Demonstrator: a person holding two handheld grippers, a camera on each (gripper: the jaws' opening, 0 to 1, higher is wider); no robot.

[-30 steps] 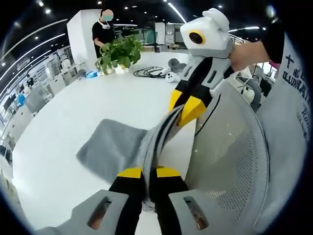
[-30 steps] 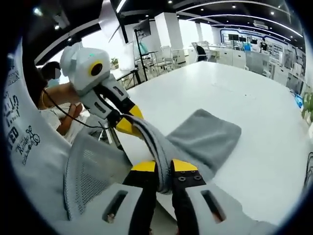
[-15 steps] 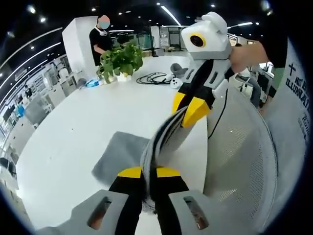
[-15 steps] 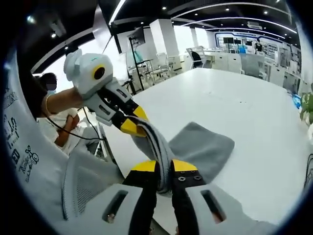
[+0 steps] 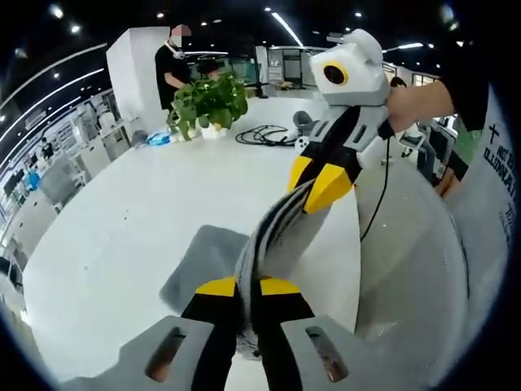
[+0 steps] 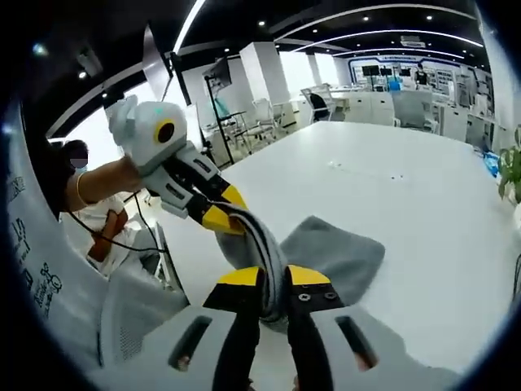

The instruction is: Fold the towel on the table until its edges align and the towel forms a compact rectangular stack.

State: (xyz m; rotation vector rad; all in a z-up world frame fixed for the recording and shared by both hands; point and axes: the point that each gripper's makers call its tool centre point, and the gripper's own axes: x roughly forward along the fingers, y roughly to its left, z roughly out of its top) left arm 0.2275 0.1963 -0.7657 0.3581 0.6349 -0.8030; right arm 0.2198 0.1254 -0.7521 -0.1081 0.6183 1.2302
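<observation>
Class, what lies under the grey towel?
The white table lies under the towel where it rests. Both grippers, left and right, hold its near edge raised. The table beneath stays covered.

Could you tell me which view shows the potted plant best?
The left gripper view: the potted plant stands whole at the far end of the table. The right gripper view catches just a few leaves at its right edge.

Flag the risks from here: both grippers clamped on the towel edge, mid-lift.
1. The grey towel hangs from both grippers with its far end on the white table; it may drag and land skewed, so the edges won't align.
2. The left gripper and right gripper pinch bunched layers; one could slip.
3. The hold sits near the table edge by the mesh chair; cloth could snag.
</observation>
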